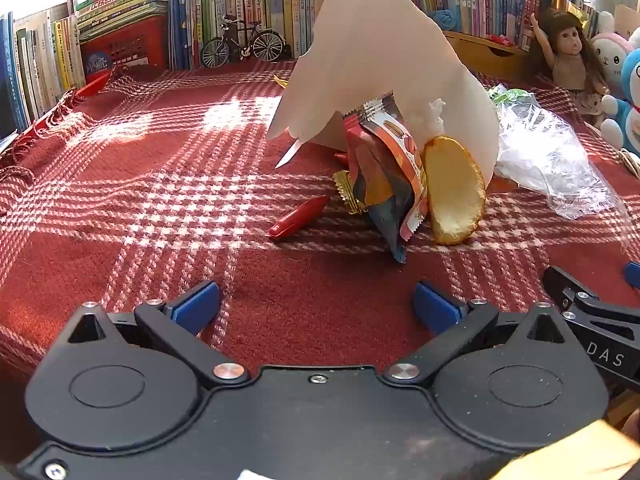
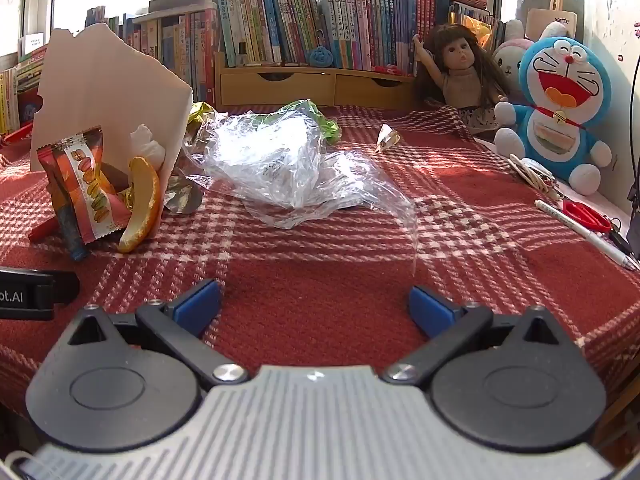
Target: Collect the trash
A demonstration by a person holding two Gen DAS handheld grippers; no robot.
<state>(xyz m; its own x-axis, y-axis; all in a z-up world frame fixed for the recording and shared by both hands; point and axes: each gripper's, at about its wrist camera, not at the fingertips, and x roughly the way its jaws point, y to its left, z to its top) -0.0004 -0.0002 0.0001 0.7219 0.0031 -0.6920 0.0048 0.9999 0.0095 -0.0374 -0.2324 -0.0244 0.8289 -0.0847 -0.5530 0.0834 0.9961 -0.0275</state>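
Both tongs hang low over a tabletop (image 2: pixel 320 280) covered with a red and white checked cloth. The left tongs (image 1: pixel 316 304) stand spread as wide as they go, with nothing between the blue pads, only bare cloth. The right tongs (image 2: pixel 314 304) are likewise fully spread and hold nothing.

The trash lies ahead of them. A white paper bag (image 1: pixel 372 60) stands tipped forward with its mouth toward the tongs. From that mouth spill a red and orange snack wrapper (image 1: pixel 384 168), a piece of orange peel (image 1: pixel 454 192) leaning against the wrapper's right side, and a wad of white tissue (image 1: pixel 436 114) further inside. A gold foil scrap (image 1: pixel 348 192) shows at the wrapper's left edge. A small red wrapper (image 1: pixel 298 218) lies on the cloth just left of the pile, apart from the bag.

To the right of the paper bag sits a crumpled clear plastic bag (image 2: pixel 280 160), touching or nearly touching it, with a bit of green plastic (image 2: pixel 324 120) behind. A small folded scrap (image 2: pixel 386 138) lies further back on the cloth.

Books (image 2: pixel 300 20) line the back edge. A doll (image 2: pixel 460 68) and a blue plush toy (image 2: pixel 560 108) sit at the right, with a pen (image 2: pixel 584 232) and red scissors (image 2: pixel 586 214) near them.
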